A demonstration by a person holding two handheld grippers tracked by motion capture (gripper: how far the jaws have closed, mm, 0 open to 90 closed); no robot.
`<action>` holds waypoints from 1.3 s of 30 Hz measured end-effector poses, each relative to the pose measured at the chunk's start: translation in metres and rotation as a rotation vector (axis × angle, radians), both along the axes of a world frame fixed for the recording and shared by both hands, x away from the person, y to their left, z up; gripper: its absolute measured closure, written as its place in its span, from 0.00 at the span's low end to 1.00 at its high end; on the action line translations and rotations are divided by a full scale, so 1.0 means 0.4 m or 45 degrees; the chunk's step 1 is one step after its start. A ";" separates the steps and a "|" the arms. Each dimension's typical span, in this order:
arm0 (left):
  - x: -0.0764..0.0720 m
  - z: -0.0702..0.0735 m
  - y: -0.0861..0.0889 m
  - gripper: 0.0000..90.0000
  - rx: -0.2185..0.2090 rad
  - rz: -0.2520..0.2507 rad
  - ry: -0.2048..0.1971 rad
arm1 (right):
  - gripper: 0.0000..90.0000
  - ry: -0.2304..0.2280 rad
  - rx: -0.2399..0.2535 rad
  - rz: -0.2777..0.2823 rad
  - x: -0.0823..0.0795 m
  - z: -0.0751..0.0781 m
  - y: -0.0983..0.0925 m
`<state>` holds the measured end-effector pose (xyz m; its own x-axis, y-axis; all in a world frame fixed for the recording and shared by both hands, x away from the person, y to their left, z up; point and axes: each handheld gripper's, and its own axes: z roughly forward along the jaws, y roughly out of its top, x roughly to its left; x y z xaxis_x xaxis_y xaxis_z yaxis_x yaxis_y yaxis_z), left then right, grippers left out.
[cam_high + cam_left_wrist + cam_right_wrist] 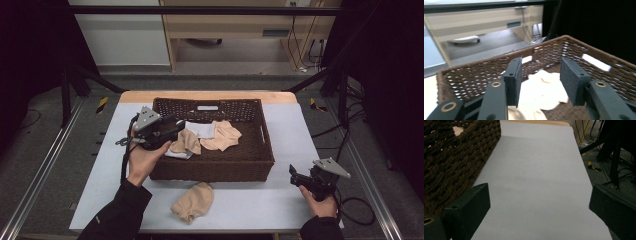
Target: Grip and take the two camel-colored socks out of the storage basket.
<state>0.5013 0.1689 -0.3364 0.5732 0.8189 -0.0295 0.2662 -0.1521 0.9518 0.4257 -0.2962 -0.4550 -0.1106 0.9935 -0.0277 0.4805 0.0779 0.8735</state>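
Observation:
A dark brown wicker basket [215, 167] stands in the middle of the table. Inside it lie two beige socks [222, 135] [187, 141] and a white cloth [201, 129]. Another beige sock [192, 201] lies on the table in front of the basket. My left gripper [176, 131] hovers over the basket's left part, open, pointing right. In the left gripper view its jaws [541, 82] stand apart with nothing between them, the beige socks [544, 92] below. My right gripper [295, 176] rests at the table's front right, open wide [539, 205] over bare table.
The table is covered with a white sheet [290, 130]; its wooden far edge [210, 95] shows behind the basket. The basket wall [454, 157] stands left of my right gripper. Black frame bars and cables run along both sides of the table.

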 end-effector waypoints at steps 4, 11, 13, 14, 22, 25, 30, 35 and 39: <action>0.051 -0.011 -0.008 0.57 -0.002 0.055 0.009 | 0.04 0.005 0.001 0.000 0.002 -0.001 0.000; 0.114 -0.052 -0.038 0.52 0.026 0.089 0.018 | 0.04 0.006 0.004 -0.007 0.003 -0.001 -0.002; 0.129 -0.069 -0.046 0.52 0.058 0.095 0.045 | 0.04 0.007 0.003 -0.010 0.004 -0.001 -0.002; 0.136 -0.078 -0.049 0.52 0.085 0.104 0.056 | 0.04 0.006 0.000 -0.010 0.004 -0.002 -0.002; 0.159 -0.142 -0.056 0.52 0.176 0.138 0.163 | 0.04 0.007 -0.004 -0.010 0.006 -0.003 -0.002; 0.157 -0.158 -0.054 0.53 0.201 0.148 0.201 | 0.04 0.010 -0.004 -0.011 0.006 -0.003 -0.002; 0.149 -0.174 -0.055 0.55 0.237 0.126 0.221 | 0.04 0.013 -0.003 -0.010 0.007 -0.004 -0.001; 0.152 -0.196 -0.067 0.55 0.256 0.103 0.260 | 0.04 0.011 -0.012 -0.010 0.007 -0.004 -0.001; 0.157 -0.212 -0.074 0.55 0.310 0.120 0.292 | 0.04 0.017 -0.005 -0.012 0.009 -0.005 -0.001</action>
